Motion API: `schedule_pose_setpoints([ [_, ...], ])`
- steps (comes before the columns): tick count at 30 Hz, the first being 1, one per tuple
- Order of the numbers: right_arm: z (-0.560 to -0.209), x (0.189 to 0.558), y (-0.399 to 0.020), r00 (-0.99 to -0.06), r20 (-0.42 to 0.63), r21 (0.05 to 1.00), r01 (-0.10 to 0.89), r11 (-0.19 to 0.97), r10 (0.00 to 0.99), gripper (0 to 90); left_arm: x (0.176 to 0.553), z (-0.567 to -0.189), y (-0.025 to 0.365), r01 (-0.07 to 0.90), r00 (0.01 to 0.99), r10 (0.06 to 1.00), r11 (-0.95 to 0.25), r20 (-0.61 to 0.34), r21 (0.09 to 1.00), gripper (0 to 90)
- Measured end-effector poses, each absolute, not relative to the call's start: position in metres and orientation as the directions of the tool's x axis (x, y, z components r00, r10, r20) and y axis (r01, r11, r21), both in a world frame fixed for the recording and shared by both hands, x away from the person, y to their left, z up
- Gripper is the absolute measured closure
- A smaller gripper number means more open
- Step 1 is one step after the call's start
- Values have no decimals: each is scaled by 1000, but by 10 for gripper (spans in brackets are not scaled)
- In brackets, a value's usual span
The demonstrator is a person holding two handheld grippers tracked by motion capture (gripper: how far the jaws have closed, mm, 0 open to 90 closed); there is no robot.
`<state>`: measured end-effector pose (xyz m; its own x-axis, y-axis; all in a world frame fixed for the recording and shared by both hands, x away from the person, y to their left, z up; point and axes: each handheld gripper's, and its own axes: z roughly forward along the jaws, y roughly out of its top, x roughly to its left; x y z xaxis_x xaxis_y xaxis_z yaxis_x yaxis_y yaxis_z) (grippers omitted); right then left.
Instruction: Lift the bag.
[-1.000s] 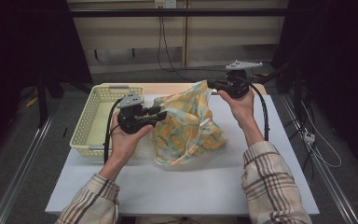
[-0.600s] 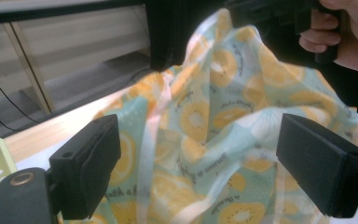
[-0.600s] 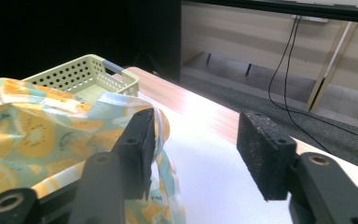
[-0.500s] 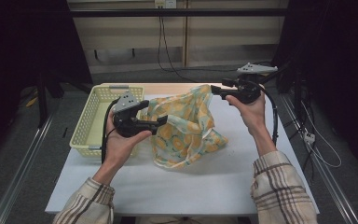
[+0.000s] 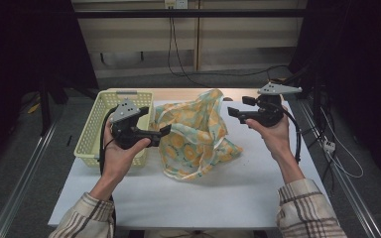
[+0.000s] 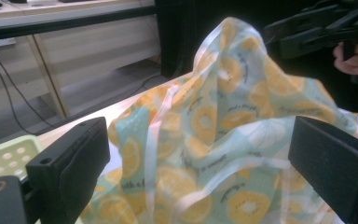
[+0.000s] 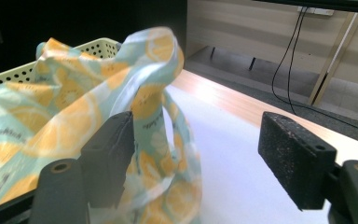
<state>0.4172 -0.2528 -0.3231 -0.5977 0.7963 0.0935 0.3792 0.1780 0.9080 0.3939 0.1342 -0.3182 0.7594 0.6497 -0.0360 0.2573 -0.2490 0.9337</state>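
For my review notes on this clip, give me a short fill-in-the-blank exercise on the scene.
1. The thin cloth bag is printed with orange ___ slices.
2. The perforated plastic basket is pale ___.
3. The left gripper has its jaws ___.
4. The right gripper holds ___.

Missing words: citrus; yellow; open; nothing

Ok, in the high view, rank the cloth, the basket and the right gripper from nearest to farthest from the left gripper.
1. Cloth: just right of the left gripper, at its open jaws.
2. Basket: on its other side, at the table's left edge, behind the hand.
3. Right gripper: beyond the cloth, jaws open.
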Motion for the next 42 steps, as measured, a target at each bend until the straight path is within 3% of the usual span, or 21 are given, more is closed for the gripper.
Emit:
schedule_pose_setpoints([
  [17, -354, 378, -264, -558, 81, 881, 428, 203, 826, 138, 372, -345, 151, 310, 751, 659, -297, -40, 903, 51],
  [42, -394, 314, -271, -484, 38, 842, 486, 232, 874, 94, 335, -366, 173, 299, 744, 668, -327, -5, 897, 54],
])
